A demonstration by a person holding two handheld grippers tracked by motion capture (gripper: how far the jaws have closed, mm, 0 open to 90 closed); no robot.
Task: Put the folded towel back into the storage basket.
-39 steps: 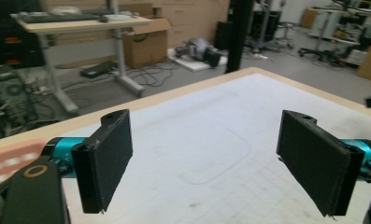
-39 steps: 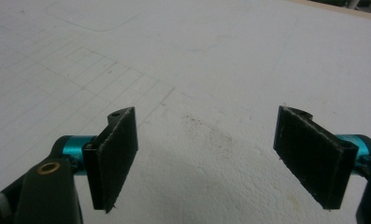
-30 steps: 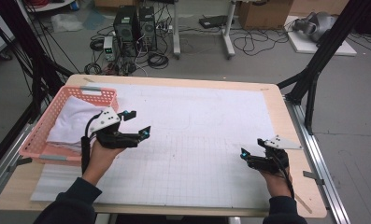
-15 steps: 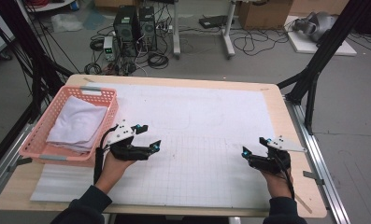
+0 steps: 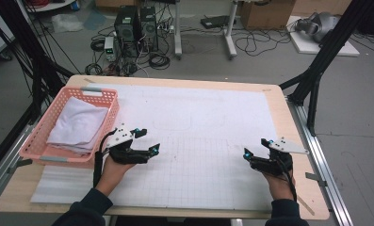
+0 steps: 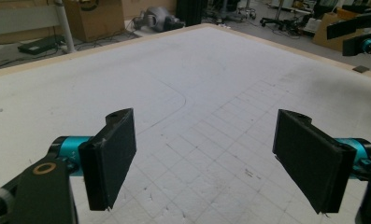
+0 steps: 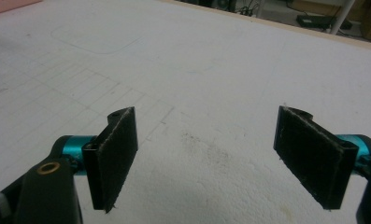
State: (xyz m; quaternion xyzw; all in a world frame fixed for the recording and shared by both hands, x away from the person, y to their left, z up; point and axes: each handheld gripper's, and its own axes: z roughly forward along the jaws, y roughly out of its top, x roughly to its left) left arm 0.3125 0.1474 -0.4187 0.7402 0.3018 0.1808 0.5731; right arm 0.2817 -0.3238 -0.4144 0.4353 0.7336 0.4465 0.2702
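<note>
Since the earlier pictures the left gripper (image 5: 147, 141) has come away from the pink basket (image 5: 107, 94) and now sits over the gridded white mat (image 5: 208, 117), just to the right of the basket's near corner; the right gripper (image 5: 257, 148) has hardly shifted.

Both sets of jaws stand wide apart with nothing between them. In the left gripper view the two black pads (image 6: 110, 158) frame bare mat, its pencil grid and one curved drawn line running between them, smudged grey in places. In the right gripper view the pads (image 7: 113, 154) are frayed at the edges with pale lint, and a dark scuff marks the mat between them. Teal fittings sit behind each pad.

The person's left hand (image 5: 111, 167) holds its gripper low near the mat, jaws pointing right and a little away from the person. The right hand (image 5: 279, 181) holds its gripper near the mat's right edge, jaws pointing left.

A folded white cloth (image 5: 78, 125) lies inside the basket, well clear of both grippers. It is soft-looking, stacked in several layers, with its edges showing on the near side, and it covers most of the basket floor. The basket is of pink plastic lattice and stands at the table's (image 5: 297, 141) left end.
</note>
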